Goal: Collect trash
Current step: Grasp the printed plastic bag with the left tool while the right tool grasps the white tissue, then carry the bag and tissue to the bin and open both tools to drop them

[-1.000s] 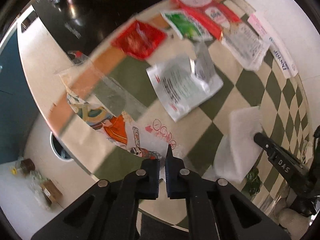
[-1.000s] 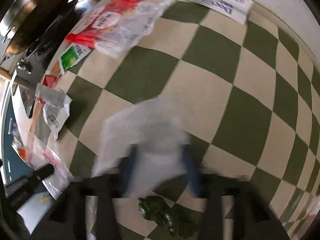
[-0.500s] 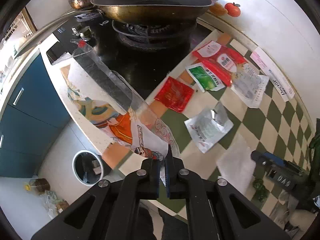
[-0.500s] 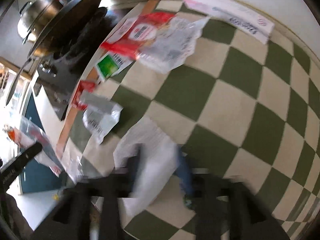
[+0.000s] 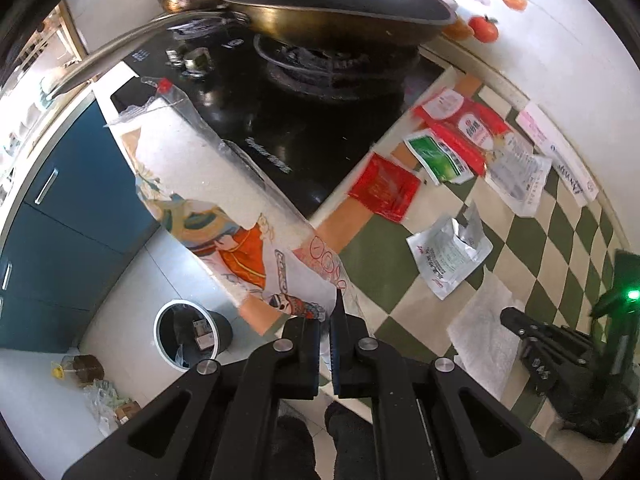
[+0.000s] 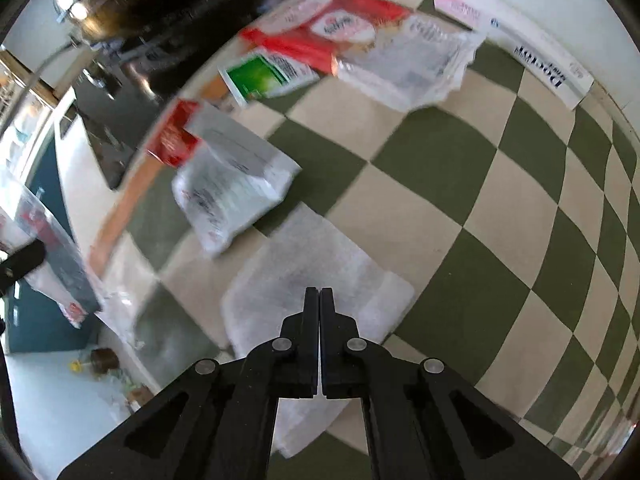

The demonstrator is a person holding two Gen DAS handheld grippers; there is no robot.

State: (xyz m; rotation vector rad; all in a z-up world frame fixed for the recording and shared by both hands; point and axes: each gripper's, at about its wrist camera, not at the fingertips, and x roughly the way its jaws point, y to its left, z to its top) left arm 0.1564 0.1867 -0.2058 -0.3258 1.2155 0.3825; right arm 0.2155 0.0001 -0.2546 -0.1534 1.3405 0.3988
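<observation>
My left gripper (image 5: 329, 322) is shut on a corner of a long clear plastic bag with a cartoon print (image 5: 208, 196) and holds it up over the counter's edge. My right gripper (image 6: 319, 300) is shut on a white paper towel (image 6: 304, 264) and has it lifted off the green-checked counter (image 6: 440, 160); the towel also shows in the left wrist view (image 5: 484, 320). A silver pouch (image 5: 448, 252), a red wrapper (image 5: 384, 188), a green packet (image 5: 436, 156), a red-and-white bag (image 5: 468, 124) and a clear wrapper (image 5: 516, 176) lie on the counter.
A round trash bin (image 5: 188, 336) stands on the floor below the counter, beside blue cabinets (image 5: 72, 208). A wok (image 5: 332, 12) sits on the black stove (image 5: 288, 120). A white carton (image 6: 516, 40) lies along the wall.
My left gripper has risen and drawn back with the bag, bringing stove, floor and bin into view. My right gripper has closed on the paper towel and lifted it.
</observation>
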